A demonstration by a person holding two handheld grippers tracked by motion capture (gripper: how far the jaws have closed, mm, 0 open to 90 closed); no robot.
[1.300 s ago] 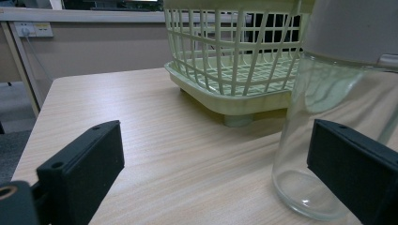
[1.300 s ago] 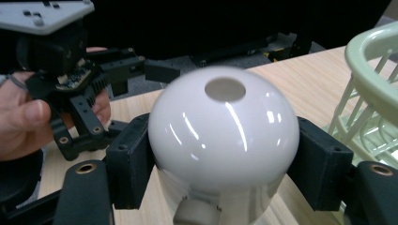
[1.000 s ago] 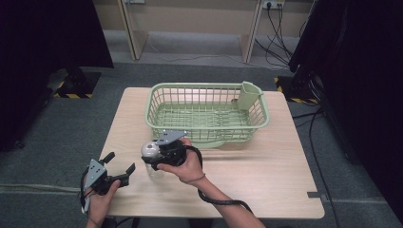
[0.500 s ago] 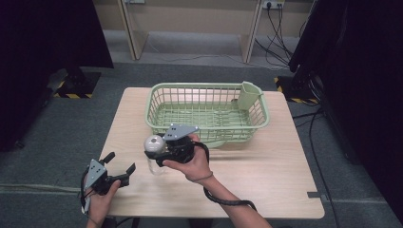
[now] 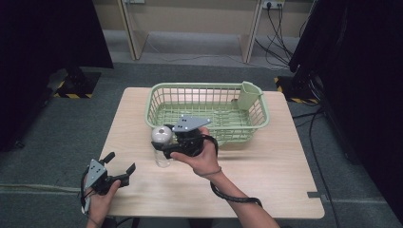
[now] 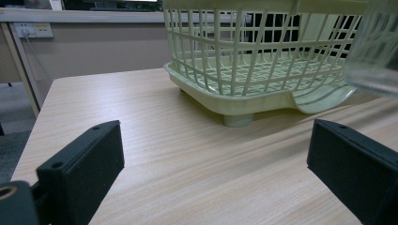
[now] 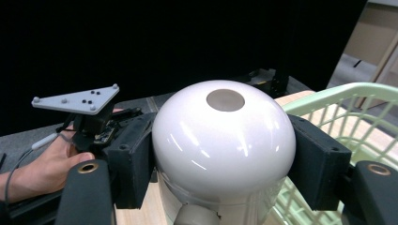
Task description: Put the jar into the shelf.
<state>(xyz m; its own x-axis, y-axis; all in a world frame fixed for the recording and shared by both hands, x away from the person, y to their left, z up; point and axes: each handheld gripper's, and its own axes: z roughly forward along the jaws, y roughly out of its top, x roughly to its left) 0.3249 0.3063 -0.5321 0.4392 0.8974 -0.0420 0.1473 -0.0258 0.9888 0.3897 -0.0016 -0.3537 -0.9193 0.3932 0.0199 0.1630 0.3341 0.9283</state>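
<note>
A clear jar with a white domed cap point(image 5: 161, 134) hangs just above the table in front of the green basket point(image 5: 256, 118). My right gripper point(image 5: 167, 148) is shut on it below the cap. In the right gripper view the black pads point(image 7: 133, 157) press both sides of the cap point(image 7: 220, 136), which has a round hole on top. My left gripper point(image 5: 120, 161) rests open near the table's front left corner with nothing between its jaws. In the left gripper view point(image 6: 216, 159) the jar's clear bottom point(image 6: 375, 56) floats at the upper right.
The basket point(image 6: 244, 101) stands at the back middle of the wooden table point(image 5: 266, 180) with a green cup holder point(image 5: 247, 95) in its far right corner. A cable trails from the right wrist. Dark curtains flank the table.
The right gripper has lifted the jar off the table and carried it up and toward the basket. The left gripper has stayed where it was.
</note>
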